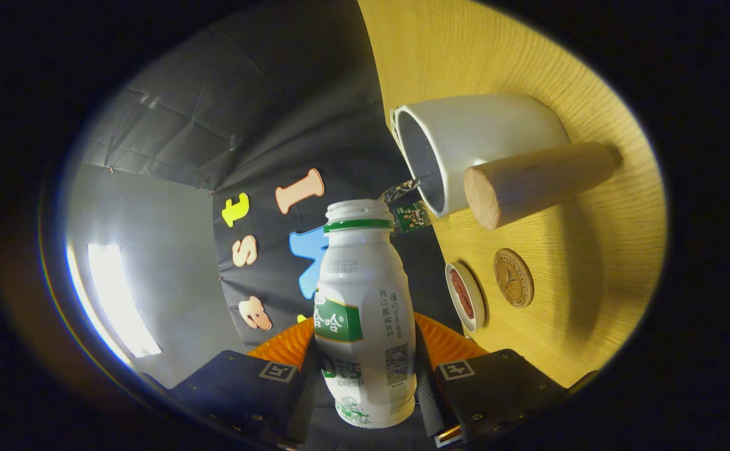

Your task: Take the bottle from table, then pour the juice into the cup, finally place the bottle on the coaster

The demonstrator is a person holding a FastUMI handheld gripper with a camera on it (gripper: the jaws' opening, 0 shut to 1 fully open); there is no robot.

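The claw [365,376] grips the white bottle [365,313] between both fingers at lower centre, tilted, its open mouth just beside the rim of the white cup [484,138] at upper right, above the round coaster [513,277] on the table [590,282].

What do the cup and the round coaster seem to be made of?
The cup looks like glazed white ceramic, smooth with a soft sheen, and its handle like bare pale wood. The coaster seems cork or wood: matte brown, stamped. The gripper holds the tilted bottle.
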